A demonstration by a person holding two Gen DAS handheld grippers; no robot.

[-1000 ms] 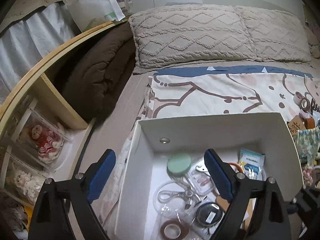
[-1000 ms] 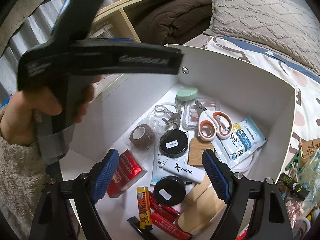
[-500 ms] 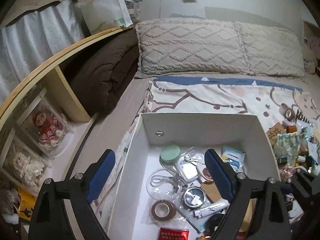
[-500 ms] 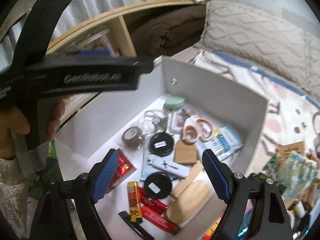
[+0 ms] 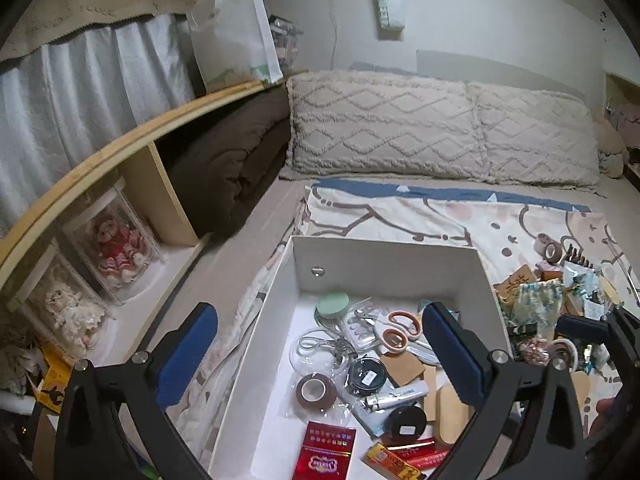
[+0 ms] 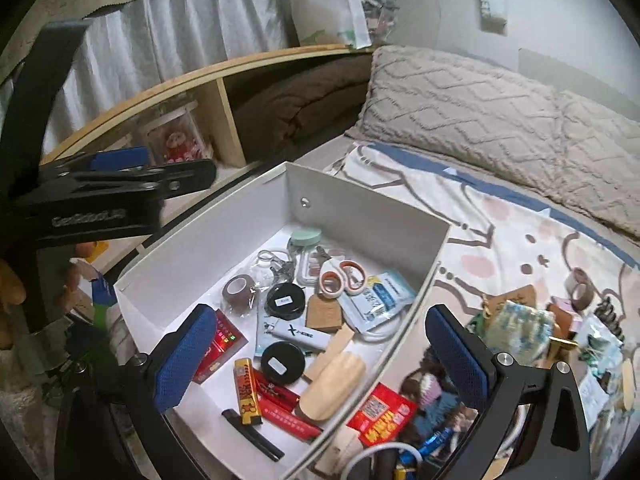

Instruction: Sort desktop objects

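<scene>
Both views have pulled back and up from a second ago: more of the white box (image 5: 384, 254) and the bed now show. Left gripper (image 5: 320, 354) and right gripper (image 6: 320, 358) are both opening wide, nothing between the jaws (looks like a retreat after a drop-off). Sorted items sit loose on the box floor: scissors (image 6: 340, 276), brown tape roll (image 5: 316, 390), red packet (image 5: 326, 454). Unsorted clutter (image 6: 520, 328) lies on the patterned sheet just right of the box wall. Room above the box is clear; the tall thin rim is the snag risk.
</scene>
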